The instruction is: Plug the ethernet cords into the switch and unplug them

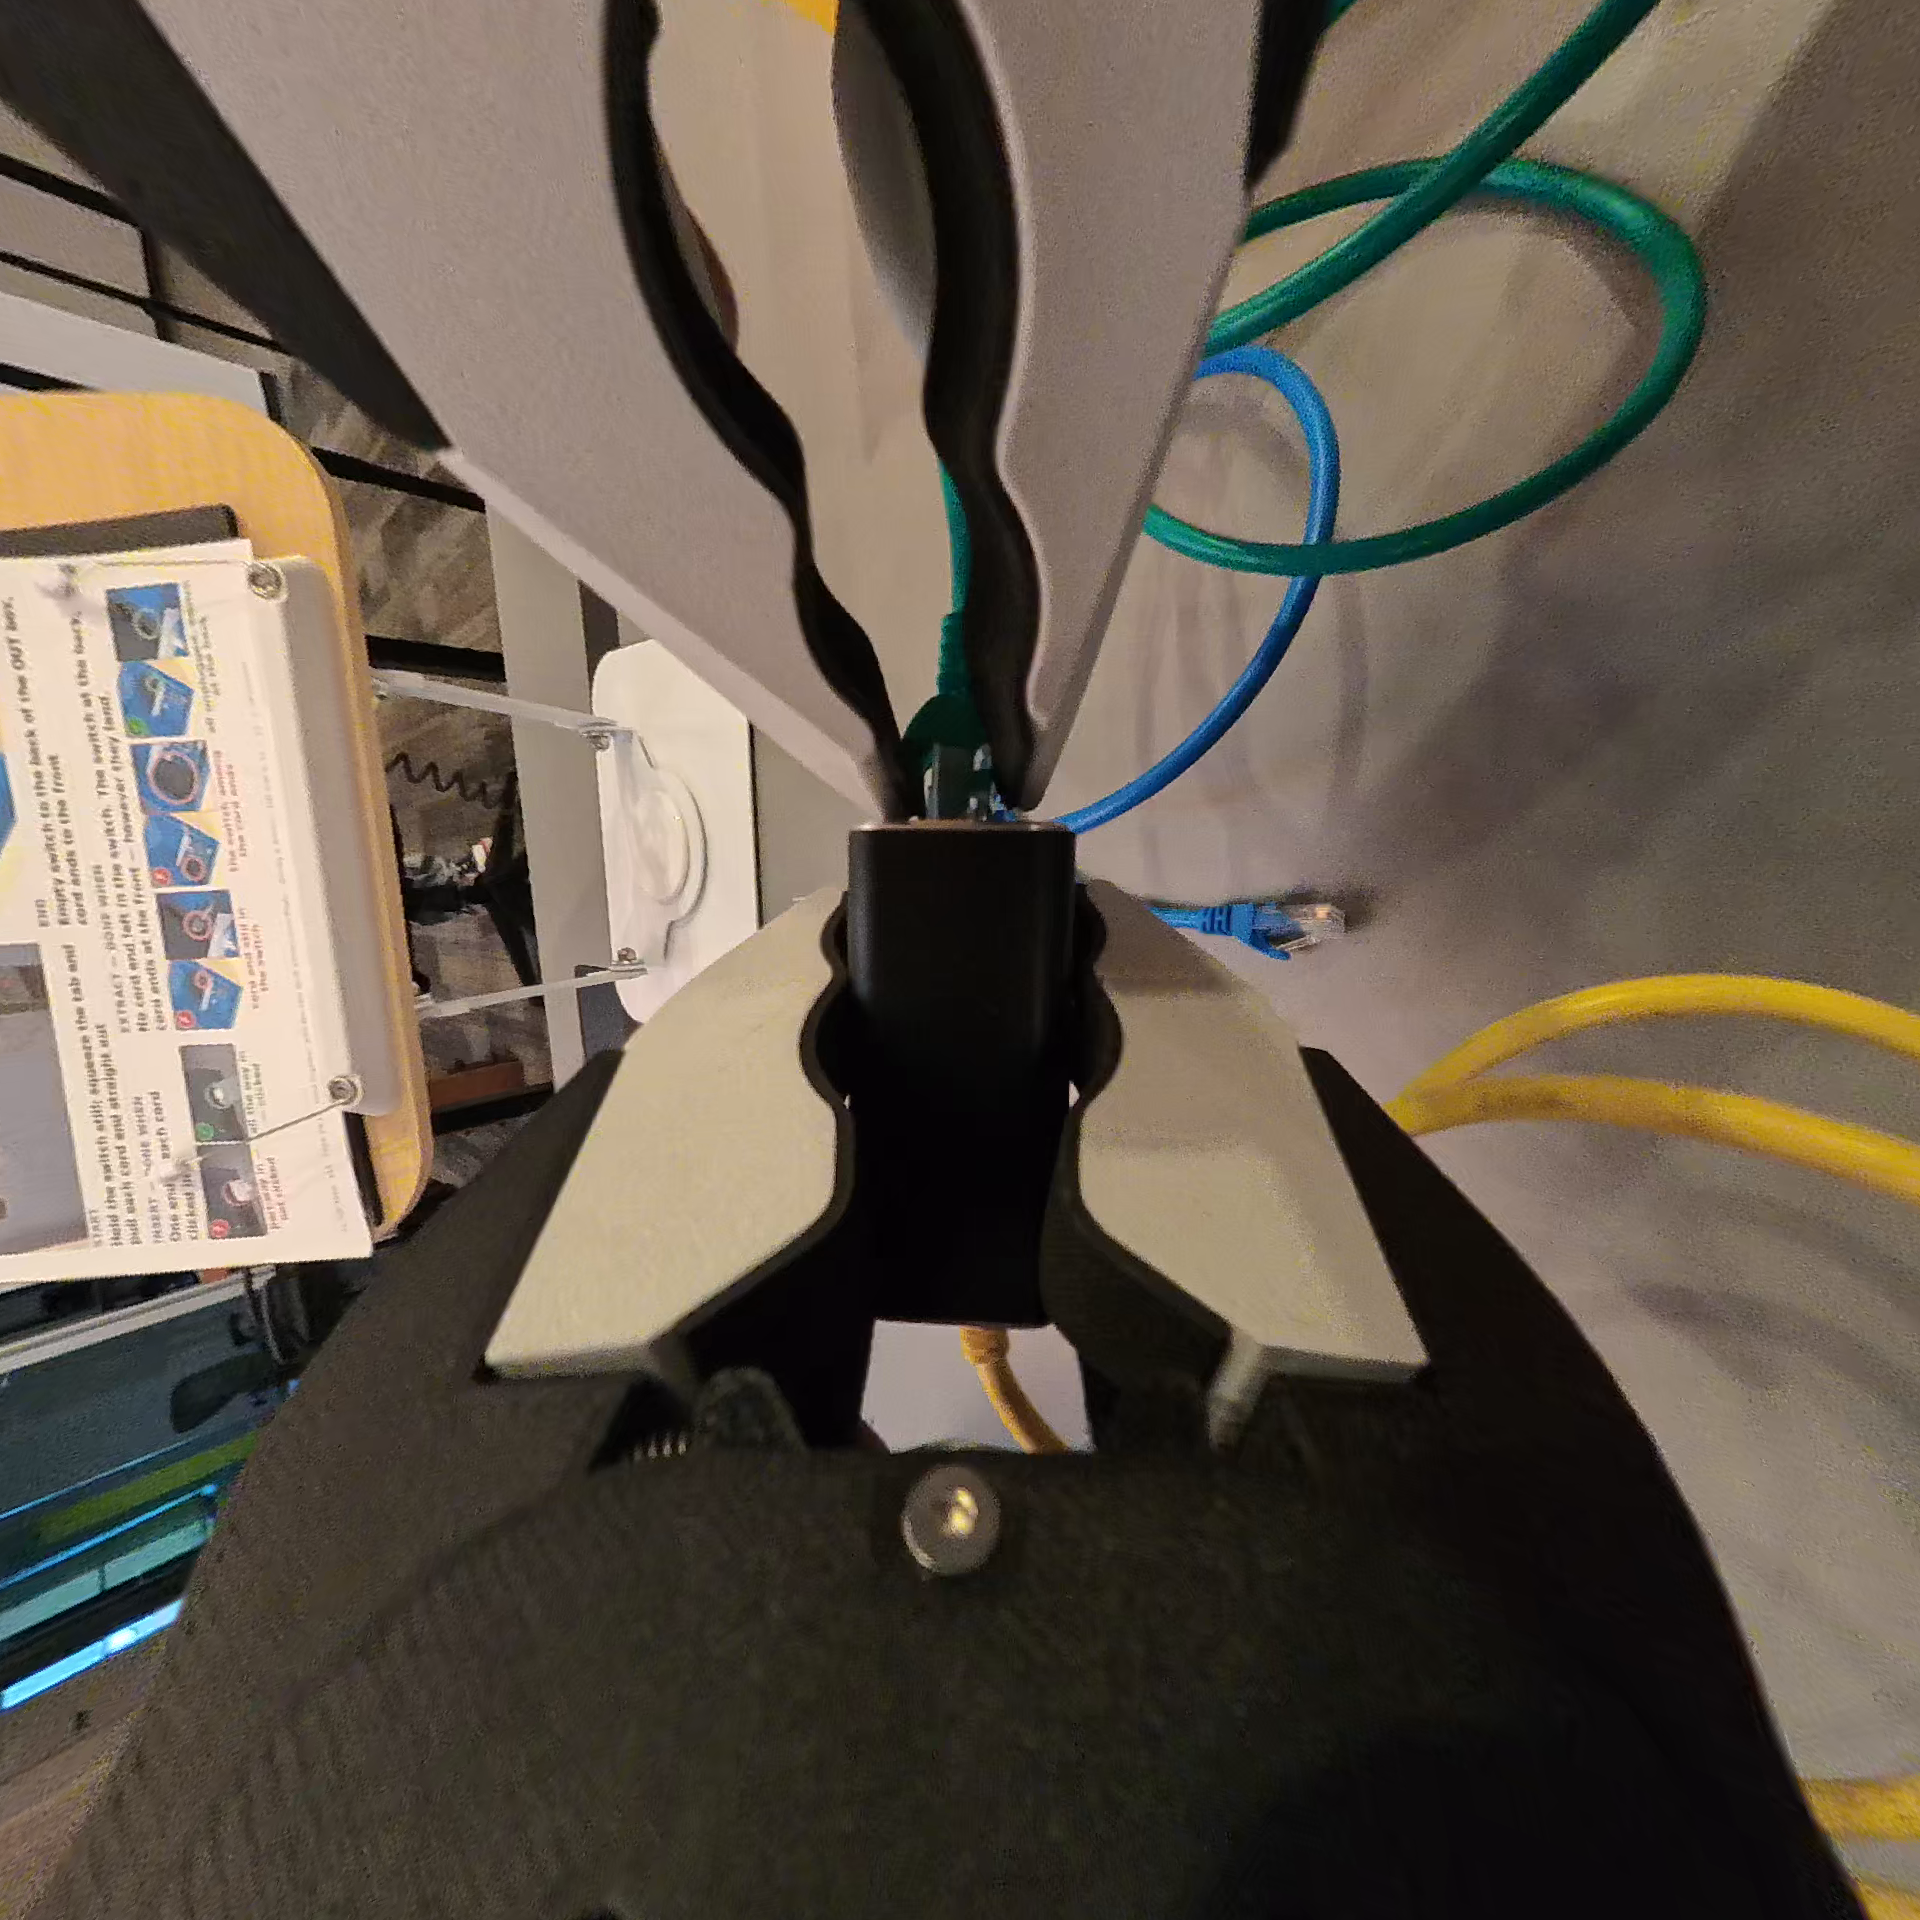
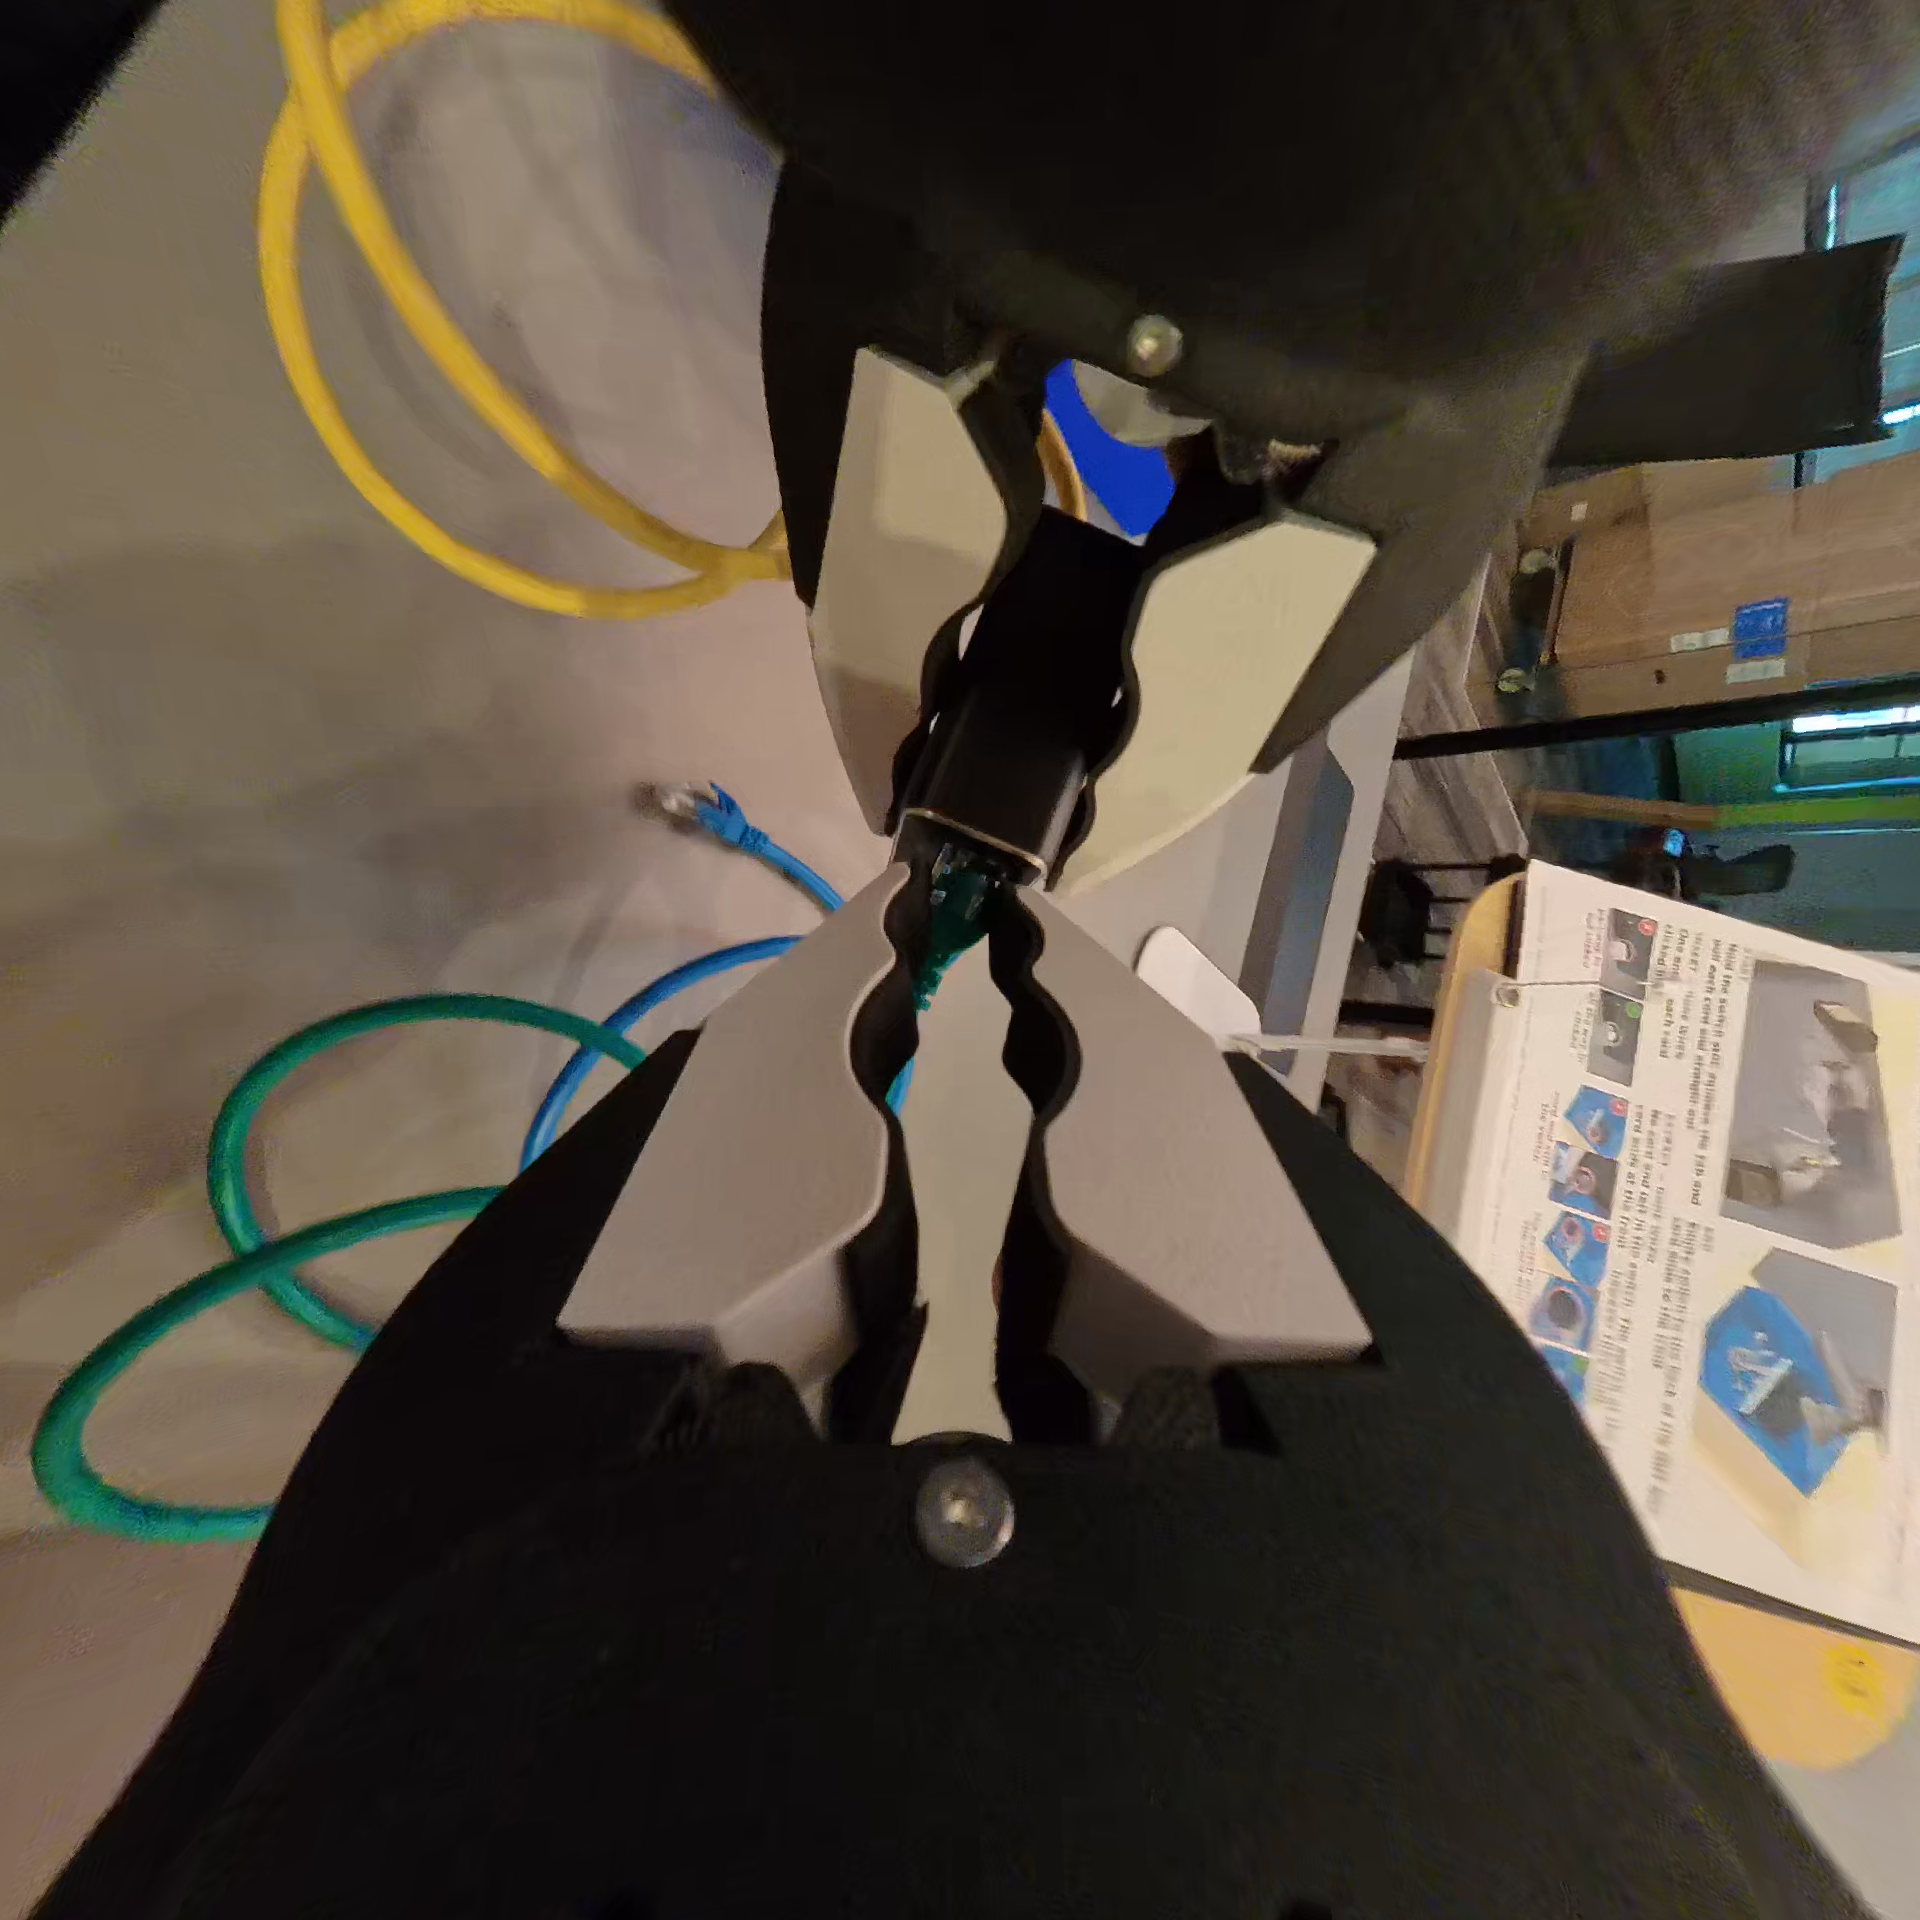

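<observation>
My left gripper is shut on the small black switch and holds it above the grey table. It shows from above in the right wrist view, where the switch sits between its fingers. My right gripper is shut on the green cord's plug, right at the switch's port face. In the left wrist view the right gripper comes in from the top onto the green plug. A blue cord also runs to that face. A yellow cord end sits in the switch's near side.
The green cord, the blue cord's loose plug and yellow cord loops lie on the grey table. An instruction sheet on a wooden board stands past the table edge. The grippers are tip to tip, or close to it.
</observation>
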{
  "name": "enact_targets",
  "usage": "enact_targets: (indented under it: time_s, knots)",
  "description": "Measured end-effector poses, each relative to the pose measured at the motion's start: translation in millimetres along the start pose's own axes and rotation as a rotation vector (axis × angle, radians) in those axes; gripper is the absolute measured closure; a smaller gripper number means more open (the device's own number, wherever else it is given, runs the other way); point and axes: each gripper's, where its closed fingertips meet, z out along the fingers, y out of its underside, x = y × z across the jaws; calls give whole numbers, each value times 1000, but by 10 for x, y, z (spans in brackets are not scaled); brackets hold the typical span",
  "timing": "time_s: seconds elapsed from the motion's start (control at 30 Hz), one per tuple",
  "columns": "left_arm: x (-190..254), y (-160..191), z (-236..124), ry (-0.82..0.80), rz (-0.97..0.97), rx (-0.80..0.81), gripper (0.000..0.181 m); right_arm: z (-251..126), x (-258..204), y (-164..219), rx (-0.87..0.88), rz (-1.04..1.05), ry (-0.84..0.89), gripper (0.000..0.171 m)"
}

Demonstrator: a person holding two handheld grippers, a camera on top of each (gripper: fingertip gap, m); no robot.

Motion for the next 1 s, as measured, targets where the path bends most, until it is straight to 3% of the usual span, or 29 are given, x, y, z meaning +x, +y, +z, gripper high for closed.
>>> enact_targets:
  time_s: [0.1, 0.37, 0.6, 0.73, 0.83, 1.0]
  knots:
    - [23, 21, 31, 22, -19, 2, 145, 28, -20, 24, -82, -84, -1, 164]
    - [96, -68, 22, 97, -123, 98, 144, -42, -55, 5, -34, -101, -61, 164]
    - [4, -89, 8, 57, -150, 92, 144, -95, 43, 16, -29, 51, 48, 164]
    - [-29, -99, -45, 9, -86, 79, 145, -135, 72, -43, 89, 207, 107, 163]
    - [14, -134, -70, 21, -52, 53, 145, -164, 23, -59, 94, 171, 99, 162]
    - [-77, -167, -139, 5, -62, 51, 145, -223, 73, -113, 75, 95, 168, 146]
